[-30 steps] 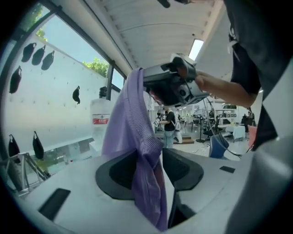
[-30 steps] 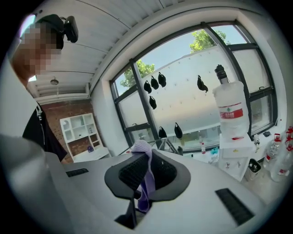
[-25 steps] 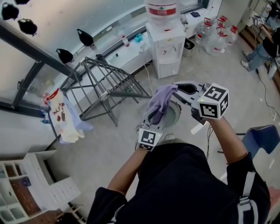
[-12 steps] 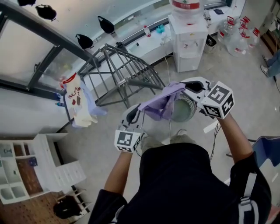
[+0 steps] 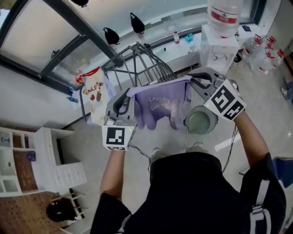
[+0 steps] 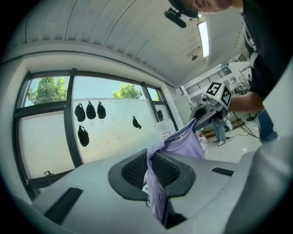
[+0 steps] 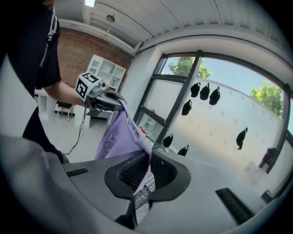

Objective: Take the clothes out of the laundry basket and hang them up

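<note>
We are holding the purple garment [image 5: 162, 105] spread in the air before the drying rack [image 5: 142, 59]. The left hand-held gripper [image 5: 130, 93], its jaws just closing, and the right hand-held gripper [image 5: 192, 82] are each clamping a top corner. Hanging it is yet to come, we judge.

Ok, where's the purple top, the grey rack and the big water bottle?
light purple cloth garment [image 5: 162, 103], head view, middle of the stretched fabric.
grey metal drying rack [image 5: 149, 59], head view, its upper bars.
big clear water bottle [image 5: 224, 13], head view, its labelled side.
</note>
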A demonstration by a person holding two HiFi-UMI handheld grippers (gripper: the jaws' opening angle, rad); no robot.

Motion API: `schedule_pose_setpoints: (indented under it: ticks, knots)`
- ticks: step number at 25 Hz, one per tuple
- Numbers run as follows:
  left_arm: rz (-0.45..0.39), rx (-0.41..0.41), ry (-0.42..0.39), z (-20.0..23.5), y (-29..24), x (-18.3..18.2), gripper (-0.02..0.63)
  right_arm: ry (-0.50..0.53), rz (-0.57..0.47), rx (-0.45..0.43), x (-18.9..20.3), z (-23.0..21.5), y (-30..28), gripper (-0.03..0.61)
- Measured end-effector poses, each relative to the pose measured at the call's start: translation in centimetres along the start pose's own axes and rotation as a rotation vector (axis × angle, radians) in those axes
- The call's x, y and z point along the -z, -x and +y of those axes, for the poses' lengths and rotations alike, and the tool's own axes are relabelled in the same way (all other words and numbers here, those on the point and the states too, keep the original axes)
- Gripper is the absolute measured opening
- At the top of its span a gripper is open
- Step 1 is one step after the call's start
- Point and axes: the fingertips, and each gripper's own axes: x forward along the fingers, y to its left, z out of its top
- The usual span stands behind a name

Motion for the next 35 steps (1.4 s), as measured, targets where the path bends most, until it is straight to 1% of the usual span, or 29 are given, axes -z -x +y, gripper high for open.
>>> schedule_pose_setpoints:
  ticks: [2,6,8,10,12,15,17,19,21,24,27,28,29,31,32,33,35]
  knots:
    - [-0.023,-0.008,-0.02,3.5,1.0,-0.2,0.026,0.019,-0.014,0.014,-2.9,0.2,-2.4,0.014]
    - [-0.031,0.005,-0.069,9.4,2.5,0.9,0.026,-0.026,-0.021,0.079,-6.7,0.8,-7.9,0.012]
    - [-0.031,0.027,-0.045,12.0,2.9,2.1,0.026,-0.059,-0.003,0.114,-7.9,1.3,-10.7,0.013]
    - [-0.046,0.041,0.007,14.2,3.4,3.6,0.025,-0.109,-0.002,0.146,-9.1,1.4,-13.2,0.012]
    - [-0.051,0.045,0.042,15.9,4.0,5.3,0.026,-0.196,-0.029,0.173,-10.1,1.7,-15.3,0.012]
    - [-0.056,0.069,0.038,17.2,4.1,6.6,0.026,-0.314,-0.069,0.233,-10.9,1.5,-17.0,0.012]
    - [-0.066,0.087,0.012,18.1,3.5,6.6,0.025,-0.342,-0.082,0.273,-11.6,0.4,-17.9,0.012]
    - [-0.07,0.091,0.004,19.5,2.6,6.6,0.026,-0.323,-0.08,0.291,-12.4,-0.9,-19.1,0.012]
    - [-0.064,0.084,0.018,21.2,1.4,6.9,0.026,-0.292,-0.076,0.293,-13.4,-2.2,-20.4,0.013]
    - [-0.052,0.069,0.067,23.7,-1.0,7.5,0.026,-0.257,-0.086,0.285,-14.6,-4.5,-22.8,0.012]
    - [-0.045,0.055,0.143,26.8,-3.5,8.5,0.026,-0.251,-0.092,0.25,-14.6,-6.8,-26.4,0.012]
    - [-0.03,0.042,0.147,27.9,-4.5,9.0,0.026,-0.254,-0.097,0.234,-14.5,-7.6,-27.8,0.012]
    - [-0.005,0.025,0.125,28.9,-5.5,9.6,0.026,-0.257,-0.099,0.219,-14.4,-8.5,-29.2,0.012]
    - [0.046,-0.004,0.044,30.1,-8.1,10.9,0.026,-0.265,-0.09,0.195,-13.3,-10.3,-32.2,0.012]
    - [0.069,-0.01,0.02,30.8,-9.4,11.9,0.026,-0.276,-0.083,0.183,-12.5,-11.2,-33.8,0.012]
    - [0.096,-0.014,0.019,31.7,-10.8,13.0,0.026,-0.29,-0.078,0.168,-11.8,-12.0,-35.5,0.012]
    - [0.163,-0.023,0.044,33.9,-13.7,15.7,0.026,-0.298,-0.065,0.132,-10.5,-13.5,-39.3,0.012]
